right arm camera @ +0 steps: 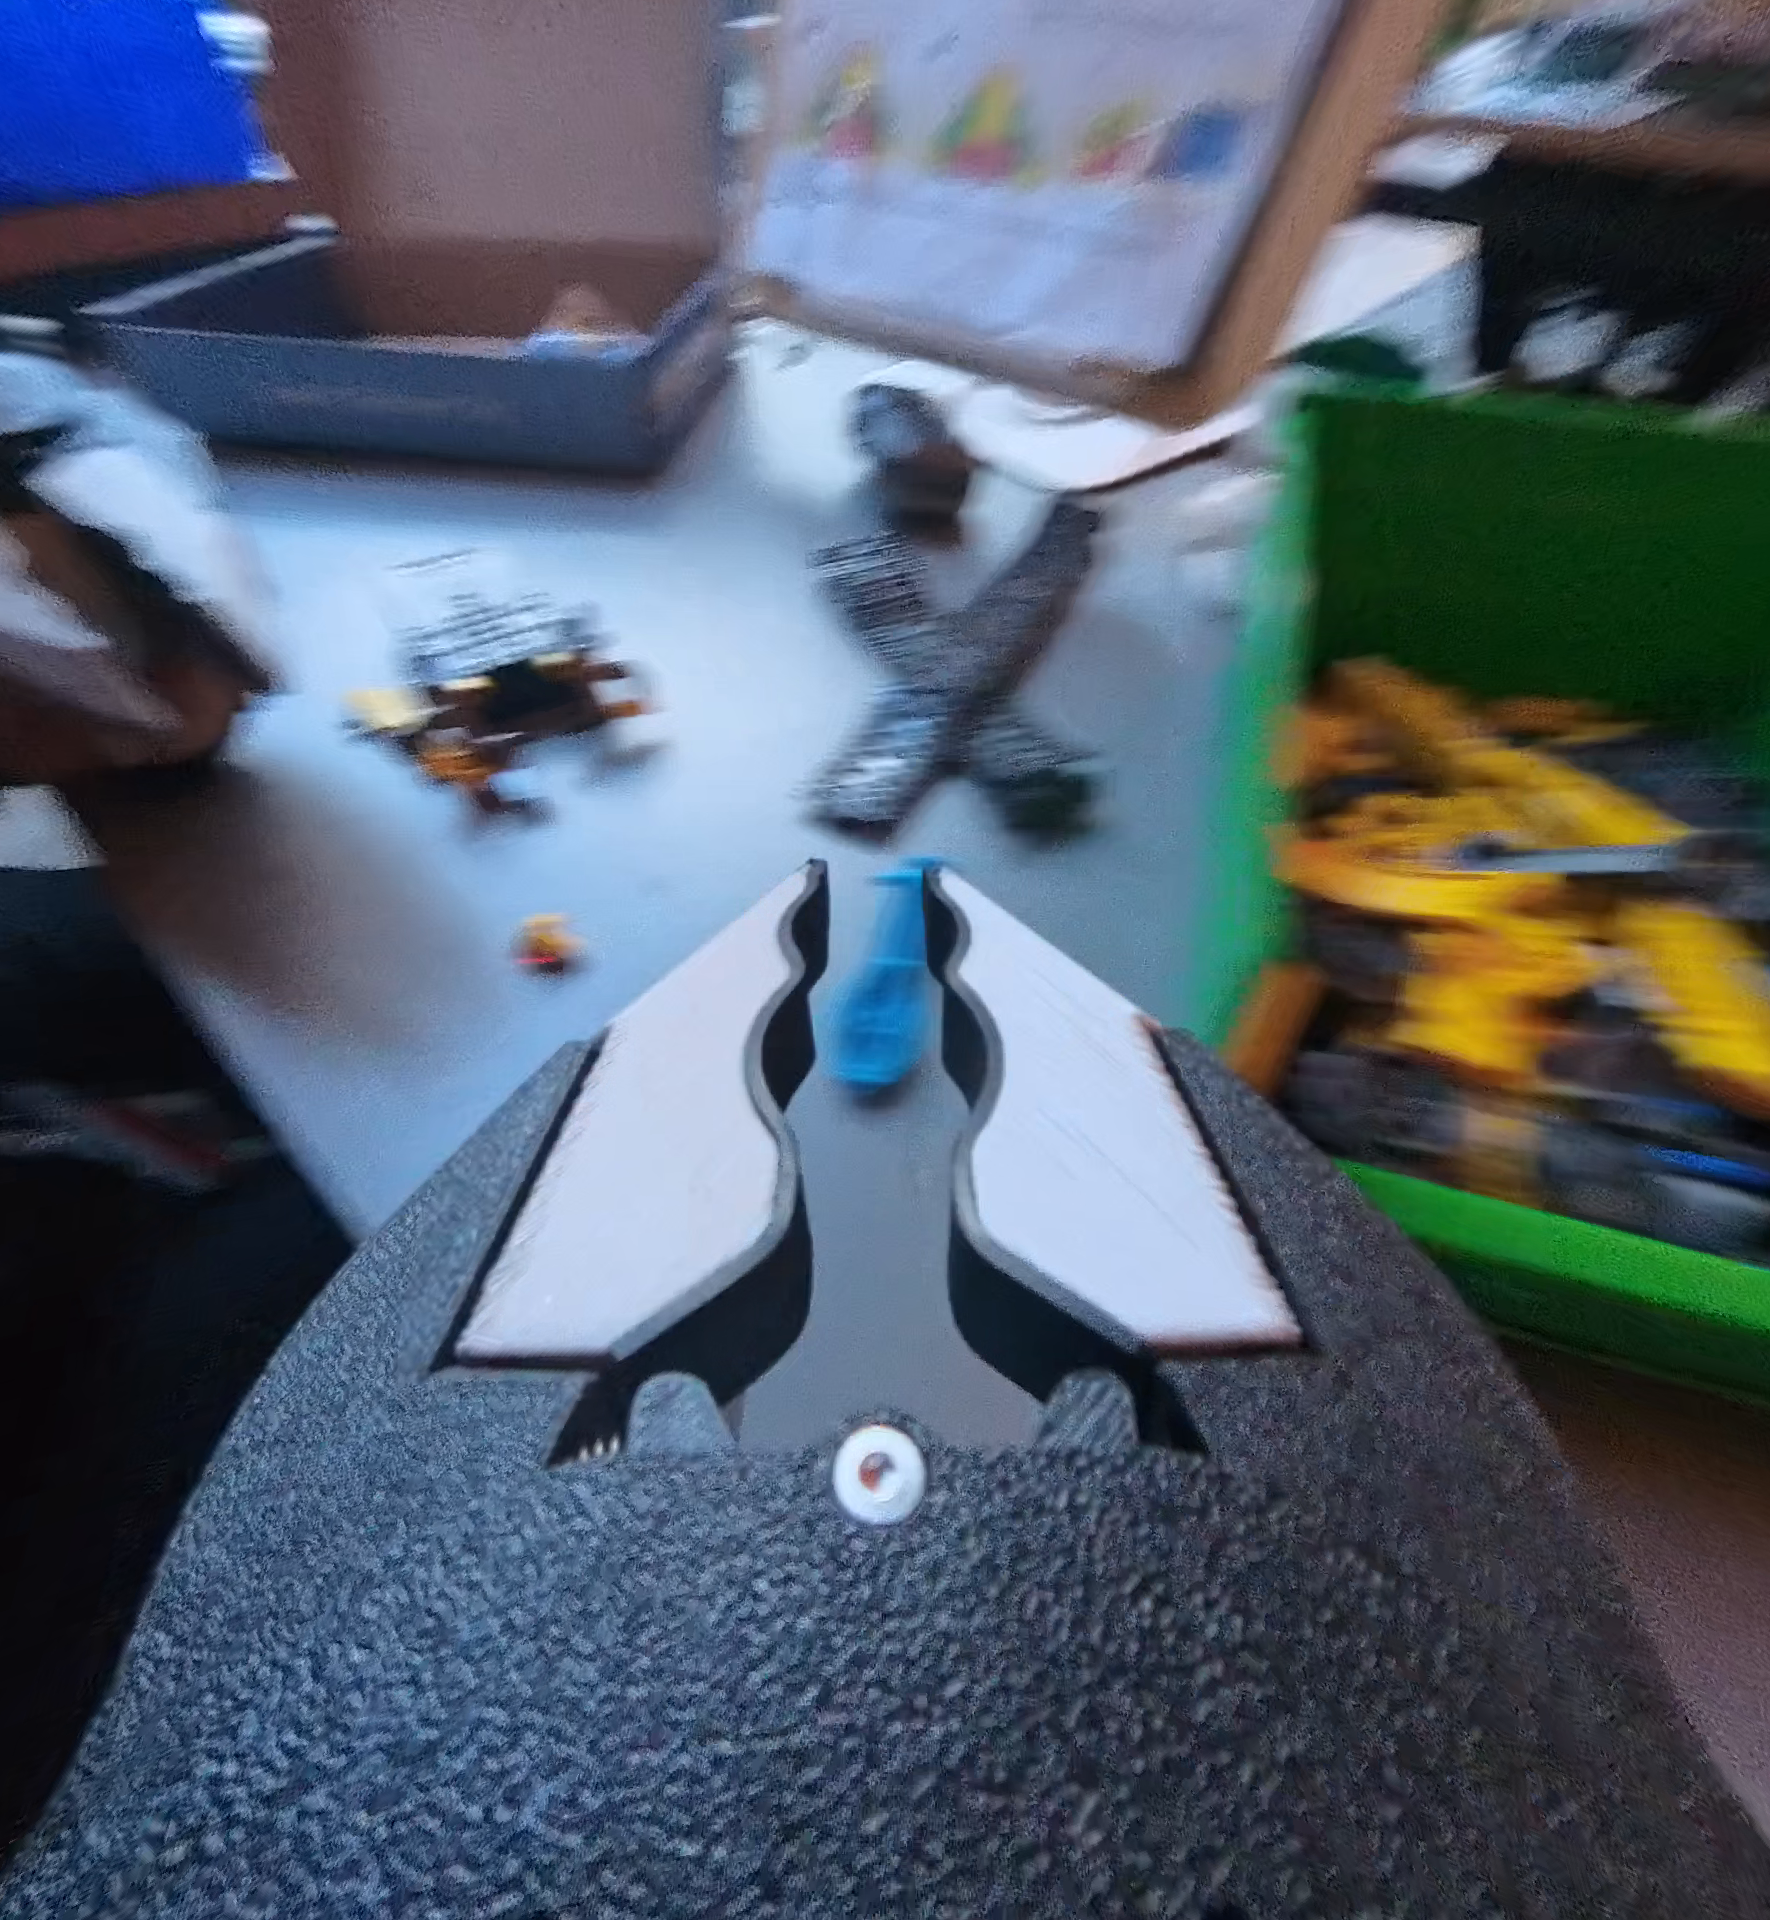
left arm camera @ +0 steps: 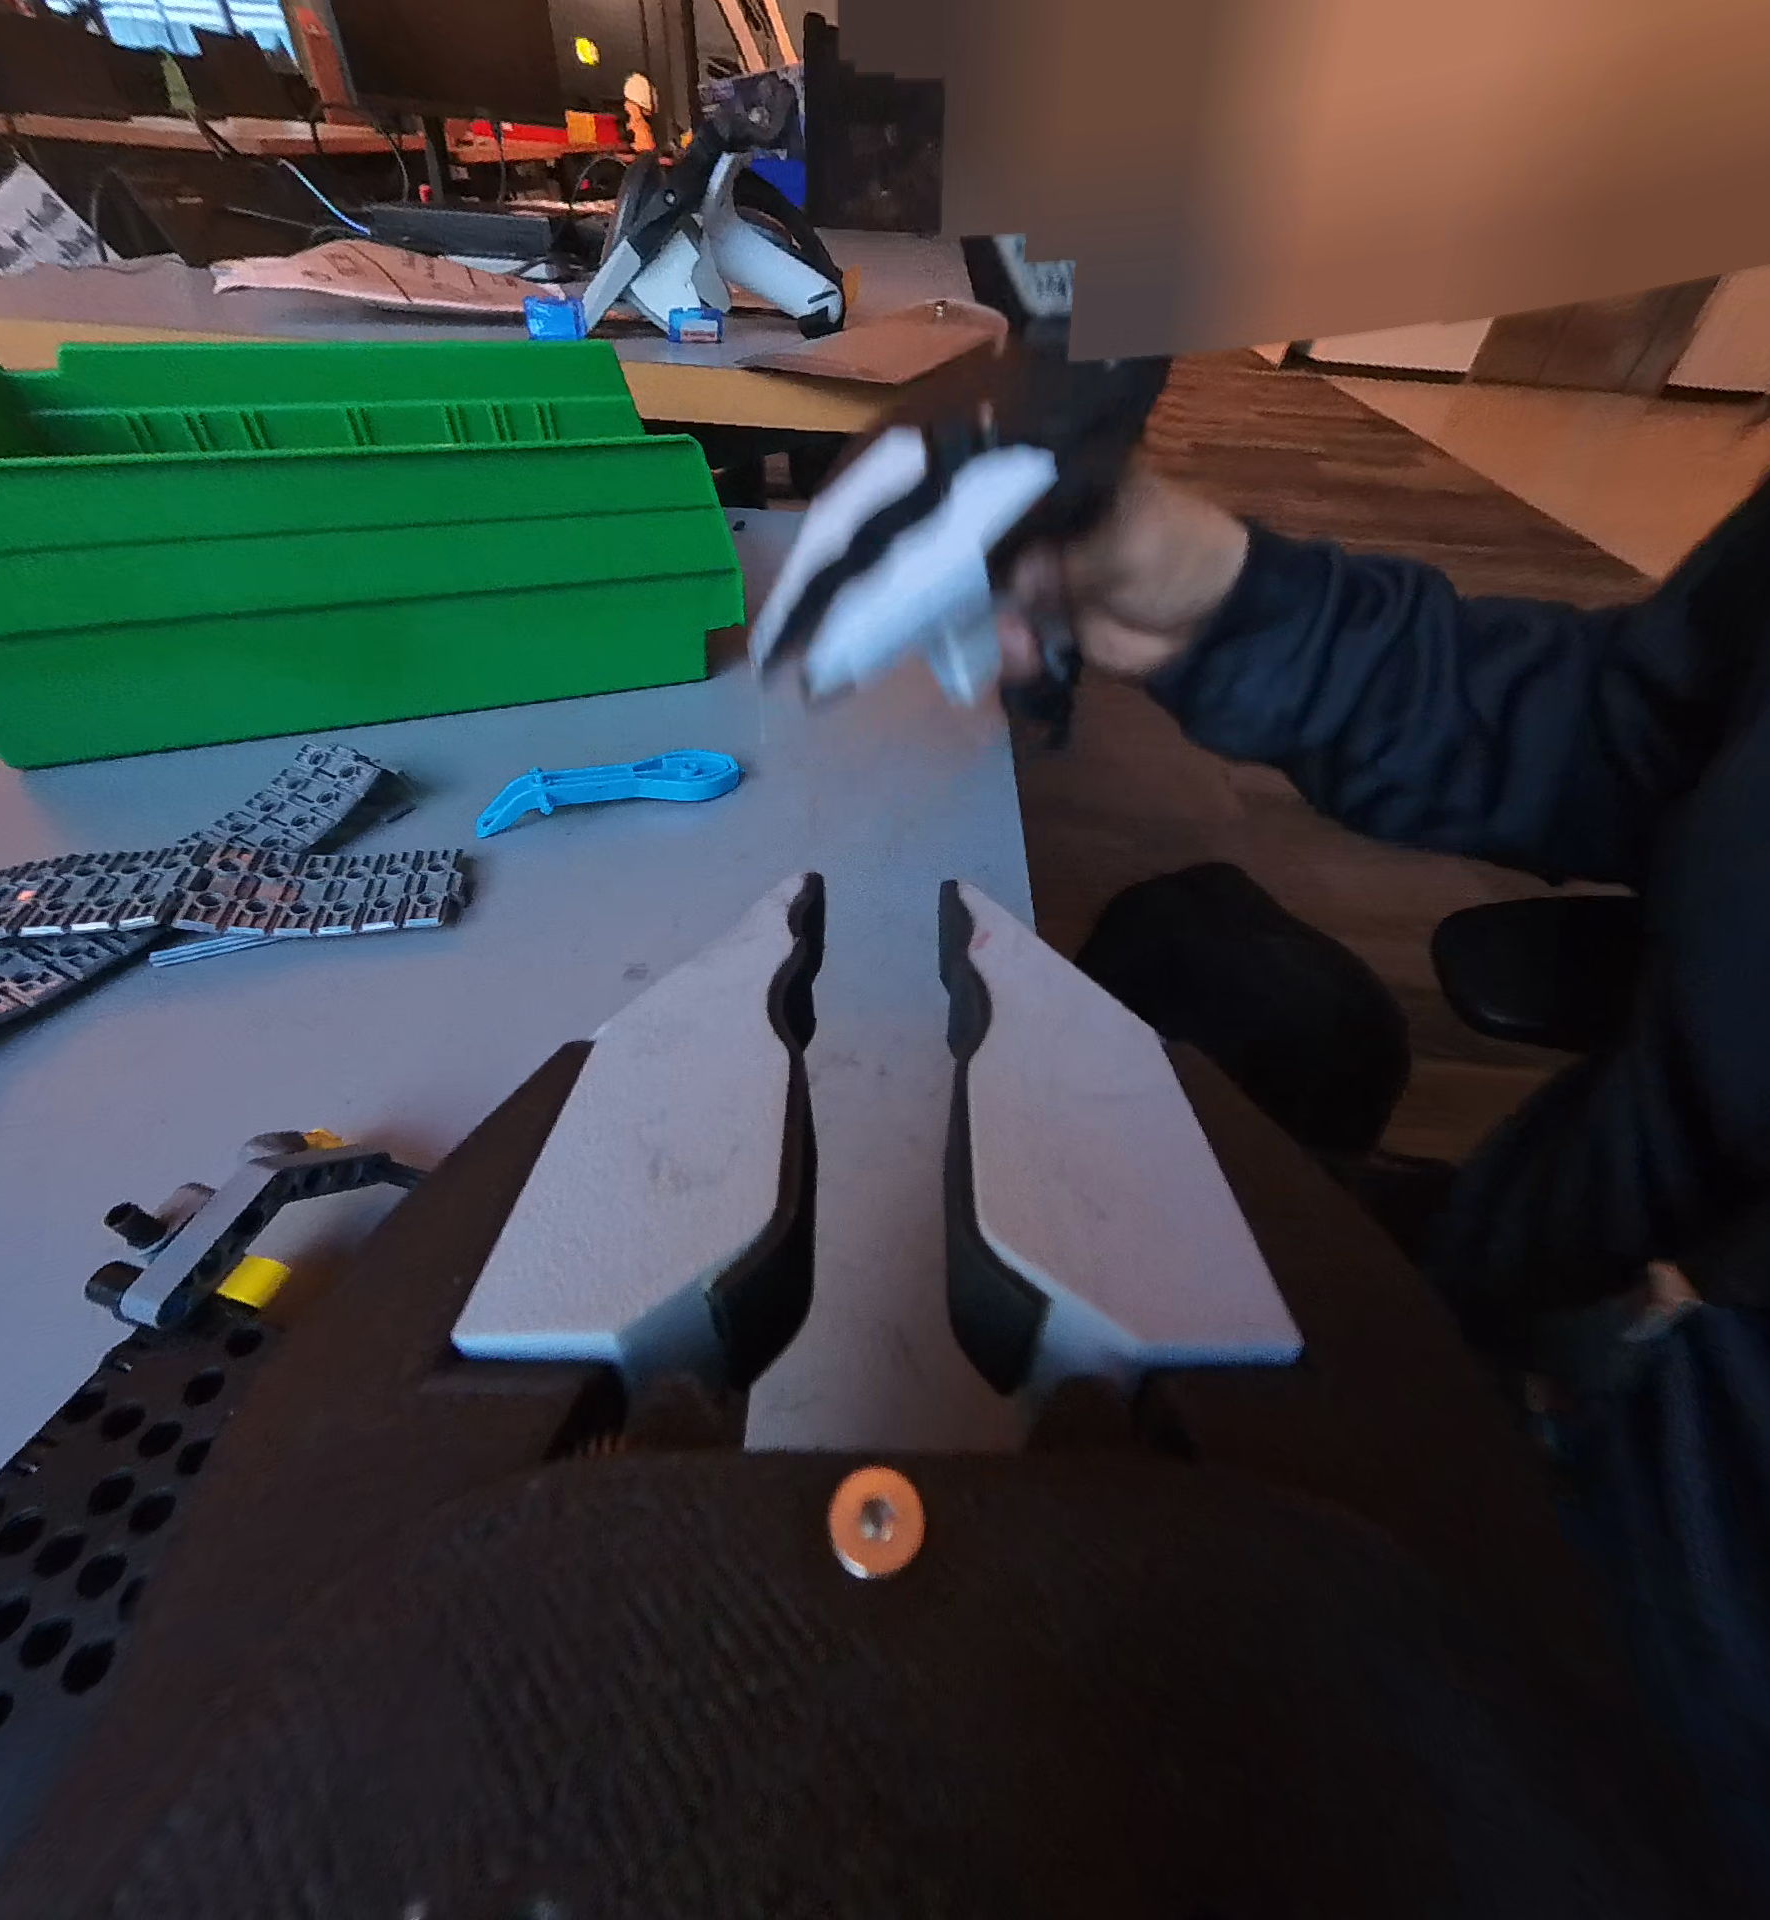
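Note:
My left gripper (left arm camera: pixel 881 894) is open and empty, low over the grey table (left arm camera: pixel 590 1039) near its right edge. A blue plastic tool (left arm camera: pixel 611 787) lies flat on the table ahead of it. My right gripper (left arm camera: pixel 782 665), held in a hand with a dark sleeve, hovers above and just right of the blue tool, blurred. In the right wrist view the right gripper (right arm camera: pixel 873 878) is open with a narrow gap, and the blue tool (right arm camera: pixel 881 987) shows through the gap on the table below, not gripped.
A green bin (left arm camera: pixel 320 551) stands at the back left, holding yellow and black bricks (right arm camera: pixel 1546 935). Black track strips (left arm camera: pixel 195 894) lie crossed on the table. A black perforated plate with a grey beam (left arm camera: pixel 206 1236) sits near left. A small brick cluster (right arm camera: pixel 496 707) and a grey tray (right arm camera: pixel 413 384) lie farther off. Some 20 centimetres of space lies between my two pairs of fingers.

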